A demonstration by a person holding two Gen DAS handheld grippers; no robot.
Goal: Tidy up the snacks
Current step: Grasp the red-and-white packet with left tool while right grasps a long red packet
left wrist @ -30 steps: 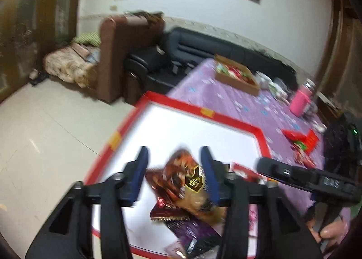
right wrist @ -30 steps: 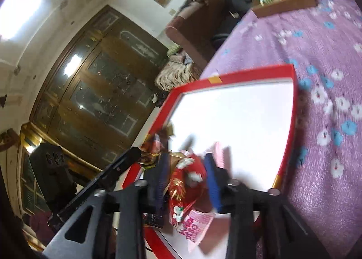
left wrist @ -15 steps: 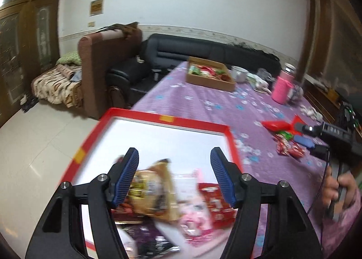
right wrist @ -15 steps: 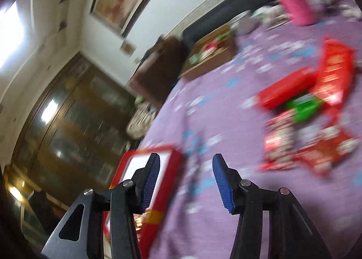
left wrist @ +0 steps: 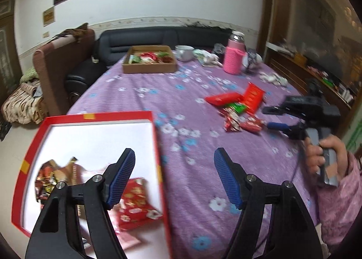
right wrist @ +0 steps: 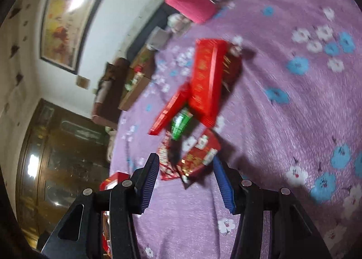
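A table under a purple flowered cloth [left wrist: 144, 91] carries everything. On it lie a red-rimmed white tray [left wrist: 90, 116] at the near left edge, a cardboard box [left wrist: 149, 67] at the far end, a pink flask [left wrist: 234, 60] beside a white bowl [left wrist: 184, 52] — and, mid-table, a loose cluster of red snack packets [left wrist: 235, 103].

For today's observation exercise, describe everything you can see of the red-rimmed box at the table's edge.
The red-rimmed box is a shallow rectangular tray, apparently cardboard, with a white floor, red walls and yellow tape patches. It lies flat on the purple floral tablecloth at the near left edge. Several snack packets lie inside. The open left gripper hovers over its right wall.
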